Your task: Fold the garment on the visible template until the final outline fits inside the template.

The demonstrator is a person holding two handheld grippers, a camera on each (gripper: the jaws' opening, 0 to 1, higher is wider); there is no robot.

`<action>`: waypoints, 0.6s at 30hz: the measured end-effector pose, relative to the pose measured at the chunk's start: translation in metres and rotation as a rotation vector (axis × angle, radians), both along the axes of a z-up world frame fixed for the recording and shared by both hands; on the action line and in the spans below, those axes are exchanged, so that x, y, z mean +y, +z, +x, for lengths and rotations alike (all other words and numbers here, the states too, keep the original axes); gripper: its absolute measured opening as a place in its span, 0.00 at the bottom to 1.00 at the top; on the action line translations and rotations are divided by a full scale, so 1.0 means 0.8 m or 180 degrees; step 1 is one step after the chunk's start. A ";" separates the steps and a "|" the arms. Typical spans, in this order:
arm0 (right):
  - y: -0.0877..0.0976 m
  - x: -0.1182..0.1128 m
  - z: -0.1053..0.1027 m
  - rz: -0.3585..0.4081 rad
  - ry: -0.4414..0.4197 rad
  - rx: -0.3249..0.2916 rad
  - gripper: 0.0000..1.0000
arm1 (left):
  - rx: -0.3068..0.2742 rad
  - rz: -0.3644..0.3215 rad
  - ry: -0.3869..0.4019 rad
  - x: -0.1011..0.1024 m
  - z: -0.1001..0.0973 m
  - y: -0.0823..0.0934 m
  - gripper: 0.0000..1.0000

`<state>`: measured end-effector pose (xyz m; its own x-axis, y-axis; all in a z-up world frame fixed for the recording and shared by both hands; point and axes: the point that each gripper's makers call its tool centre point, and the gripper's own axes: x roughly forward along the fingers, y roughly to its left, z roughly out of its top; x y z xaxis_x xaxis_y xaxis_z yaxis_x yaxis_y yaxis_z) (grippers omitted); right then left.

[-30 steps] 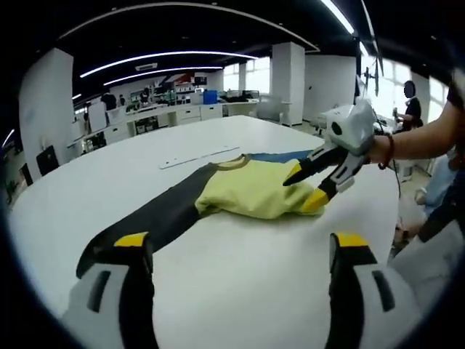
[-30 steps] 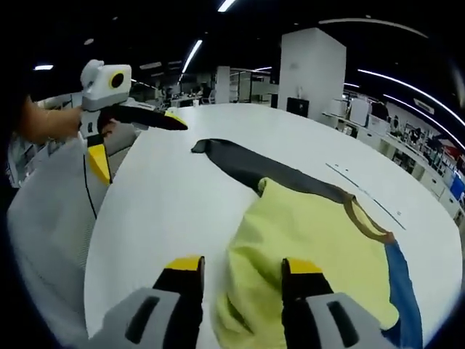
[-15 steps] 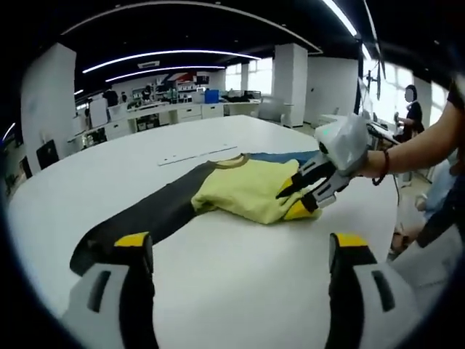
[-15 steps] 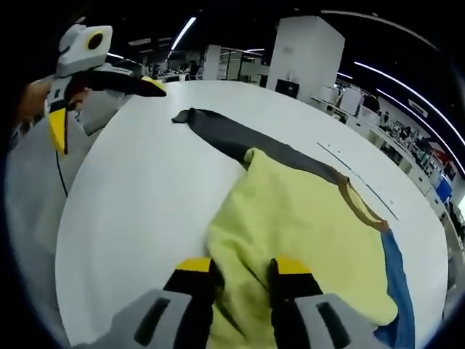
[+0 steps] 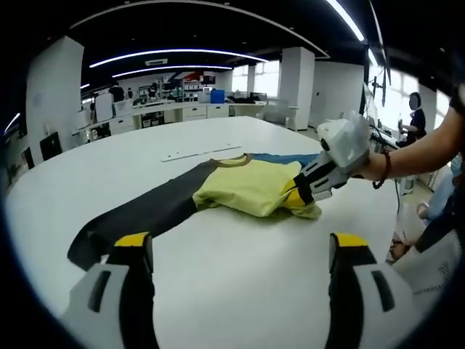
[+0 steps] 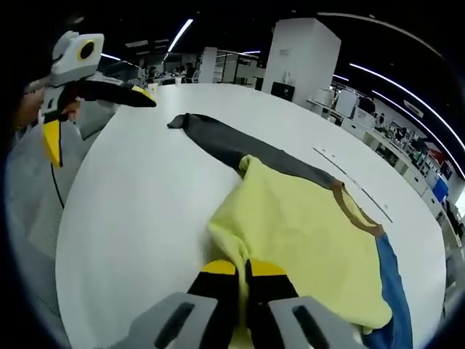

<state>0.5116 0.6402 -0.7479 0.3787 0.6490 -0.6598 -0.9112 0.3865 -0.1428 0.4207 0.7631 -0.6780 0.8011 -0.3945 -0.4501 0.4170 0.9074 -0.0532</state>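
Observation:
The garment (image 5: 247,187) lies on the white table (image 5: 232,247): a yellow-green body, a dark grey sleeve (image 5: 138,218) stretched toward me and a blue sleeve (image 5: 287,156) at the far side. In the right gripper view the yellow body (image 6: 305,233) is folded over, with the grey sleeve (image 6: 225,145) running away and the blue sleeve (image 6: 392,291) at right. My right gripper (image 6: 243,269) is shut on the garment's near yellow edge; it also shows from the right as the right gripper (image 5: 301,193). My left gripper (image 5: 240,247) stands open above bare table, short of the grey sleeve end; it appears as the left gripper (image 6: 94,109).
A thin pale strip (image 5: 200,153) lies on the table beyond the garment. A person's forearm (image 5: 421,149) holds the right gripper. Desks, pillars and people stand in the office behind. The table edge (image 6: 65,240) curves close at left.
My right gripper went from open beside the yellow edge to shut on it, lowering onto the fabric. The left gripper has stayed open and nearly still.

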 end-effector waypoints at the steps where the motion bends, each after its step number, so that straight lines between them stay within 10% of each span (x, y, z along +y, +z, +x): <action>1: 0.009 0.002 0.004 0.0069 -0.0012 -0.0008 0.00 | 0.0004 0.0000 -0.0005 0.000 0.000 -0.001 0.98; 18: 0.073 -0.009 0.069 0.0775 -0.0613 0.0379 0.00 | 0.0068 -0.0052 -0.0106 -0.013 0.004 -0.009 0.85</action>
